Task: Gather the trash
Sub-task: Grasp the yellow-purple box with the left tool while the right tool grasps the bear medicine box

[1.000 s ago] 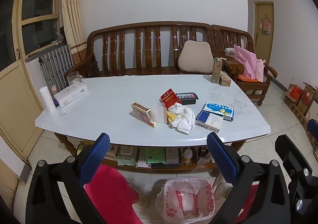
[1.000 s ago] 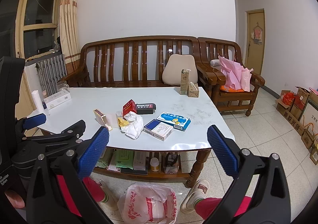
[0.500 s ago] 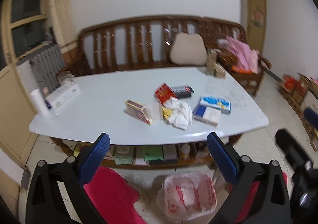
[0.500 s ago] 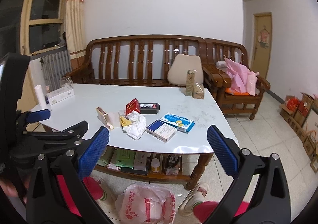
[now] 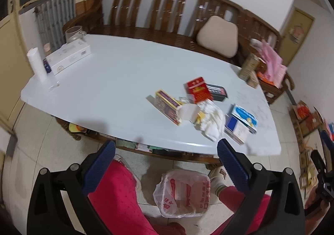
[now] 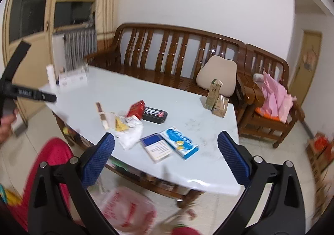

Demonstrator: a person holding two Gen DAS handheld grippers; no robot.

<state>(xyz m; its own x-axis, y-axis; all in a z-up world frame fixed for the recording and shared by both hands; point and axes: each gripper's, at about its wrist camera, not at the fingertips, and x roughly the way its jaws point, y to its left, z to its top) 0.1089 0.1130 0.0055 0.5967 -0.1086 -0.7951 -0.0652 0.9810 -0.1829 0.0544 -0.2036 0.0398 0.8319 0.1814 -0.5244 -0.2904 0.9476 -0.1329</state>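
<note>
A heap of trash lies on the white table [image 5: 108, 80]: a crumpled white tissue [image 5: 210, 122], a red box [image 5: 197, 89], a yellow and purple box [image 5: 167, 105], a black case [image 5: 217, 91] and blue and white boxes [image 5: 240, 124]. The same tissue [image 6: 131, 132], red box [image 6: 136, 107] and blue boxes [image 6: 169, 145] show in the right wrist view. A white and red plastic bag [image 5: 183, 193] stands open on the floor under the table's near edge. My left gripper [image 5: 166, 166] is open and empty above the bag. My right gripper [image 6: 166, 158] is open and empty before the table [image 6: 208, 122].
A wooden bench [image 5: 167, 5] with a beige cushion [image 5: 218, 36] stands behind the table. A white box [image 5: 68, 57], a white bottle [image 5: 37, 63] and a glass jug [image 5: 73, 33] sit at the table's left end. Two cartons [image 6: 216, 99] stand at its far right. Red-clad legs [image 5: 117, 197] are below.
Both grippers have risen and tilted down toward the table, moving closer to it. The views are now rotated and blurred. Both stay open and empty.
</note>
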